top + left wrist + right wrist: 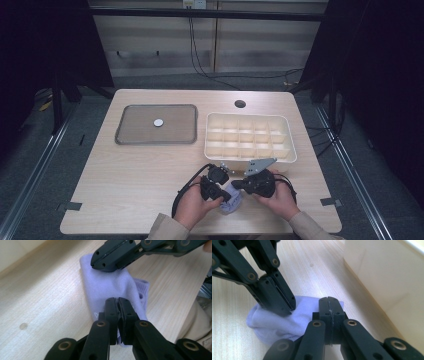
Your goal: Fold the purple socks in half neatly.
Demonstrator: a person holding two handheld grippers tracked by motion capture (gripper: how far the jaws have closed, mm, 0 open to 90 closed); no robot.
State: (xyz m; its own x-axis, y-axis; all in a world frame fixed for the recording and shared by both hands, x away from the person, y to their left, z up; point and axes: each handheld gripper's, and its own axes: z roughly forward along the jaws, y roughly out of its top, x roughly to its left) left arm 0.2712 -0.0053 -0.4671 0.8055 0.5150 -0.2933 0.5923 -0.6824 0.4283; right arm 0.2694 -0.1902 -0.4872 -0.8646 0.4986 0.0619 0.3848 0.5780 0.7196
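Left gripper (117, 302) and right gripper (331, 302) both pinch sock (105, 287).

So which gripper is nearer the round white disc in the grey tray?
Left. The left gripper sits on the disc's side of the lavender sock; the right gripper is slightly farther right.

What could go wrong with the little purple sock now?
1. Both tools, the left tool and the right tool, pinch the sock with closed jaws. If the hands pull apart, the fabric might stretch or slip out of one tool.
2. The sock lies close to the near edge of the table, so if let go it could perhaps fall off.
3. The white divided box stands near; a swinging tool may bump it.
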